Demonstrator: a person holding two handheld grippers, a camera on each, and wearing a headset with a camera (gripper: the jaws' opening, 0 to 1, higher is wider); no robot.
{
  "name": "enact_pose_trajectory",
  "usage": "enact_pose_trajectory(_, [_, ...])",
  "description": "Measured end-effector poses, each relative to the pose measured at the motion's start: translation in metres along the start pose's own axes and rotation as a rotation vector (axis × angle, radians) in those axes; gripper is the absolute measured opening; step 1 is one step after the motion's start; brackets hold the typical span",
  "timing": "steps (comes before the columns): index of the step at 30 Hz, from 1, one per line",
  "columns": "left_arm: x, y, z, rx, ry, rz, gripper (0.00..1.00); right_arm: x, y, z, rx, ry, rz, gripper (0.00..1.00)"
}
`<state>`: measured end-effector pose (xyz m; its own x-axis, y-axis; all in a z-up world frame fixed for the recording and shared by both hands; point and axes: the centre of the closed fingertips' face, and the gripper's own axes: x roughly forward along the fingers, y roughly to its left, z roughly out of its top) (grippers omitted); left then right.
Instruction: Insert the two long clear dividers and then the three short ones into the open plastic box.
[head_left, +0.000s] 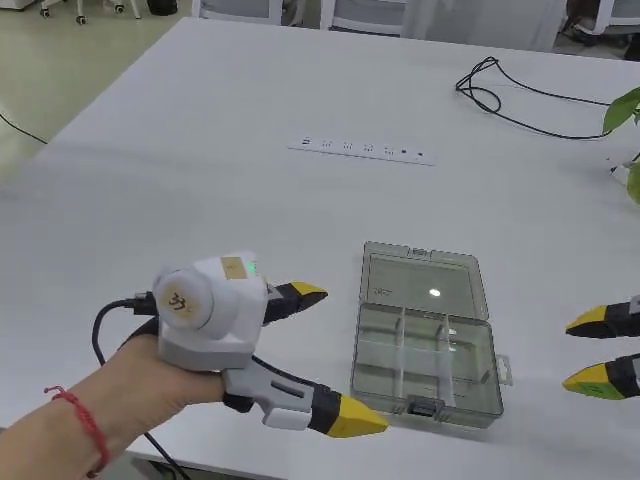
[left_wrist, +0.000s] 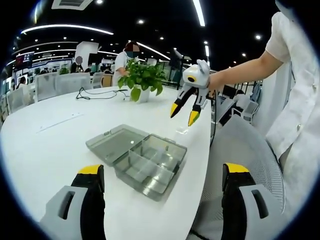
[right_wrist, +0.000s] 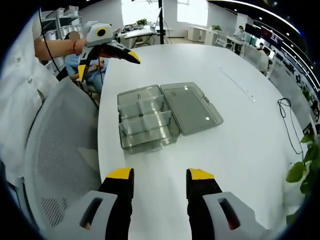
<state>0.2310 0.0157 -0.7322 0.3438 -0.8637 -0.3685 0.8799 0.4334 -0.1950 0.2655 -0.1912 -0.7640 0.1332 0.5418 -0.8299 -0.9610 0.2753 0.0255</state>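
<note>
Got the left tongs (head_left: 330, 357) gaping wide and empty at 9 o'clock of the open box (head_left: 460, 412), right tongs (head_left: 592, 350) apart and empty at 3. Seeing clear dividers (head_left: 403, 345) standing in a grid inside, mid-desk (head_left: 200, 170). Looks basically done tbh, though can't count every short one.

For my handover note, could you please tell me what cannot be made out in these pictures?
Head view: the right tongs are cut off by the right edge beyond their yellow tips.
All views: clear dividers in the plastic box blend with its walls; number uncertain.
Head view: markings on the power strip are too small to read.
</note>
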Motion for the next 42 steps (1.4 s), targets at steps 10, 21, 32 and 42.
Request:
enact_pose_trajectory(10, [0.0,0.0,0.0,0.001,0.004,0.001,1.0,-0.004,-0.016,-0.055,0.01,0.119,-0.002,0.47])
enact_pose_trajectory(21, [0.0,0.0,0.0,-0.003,0.008,0.001,1.0,0.002,-0.029,-0.107,-0.074,0.284,0.023,0.49])
enact_pose_trajectory(32, [0.0,0.0,-0.001,-0.005,0.018,0.0,1.0,0.011,-0.028,-0.127,-0.137,0.379,0.027,0.48])
enact_pose_trajectory(42, [-0.001,0.002,0.0,-0.012,0.012,0.004,1.0,0.012,-0.029,-0.13,-0.166,0.404,0.031,0.44])
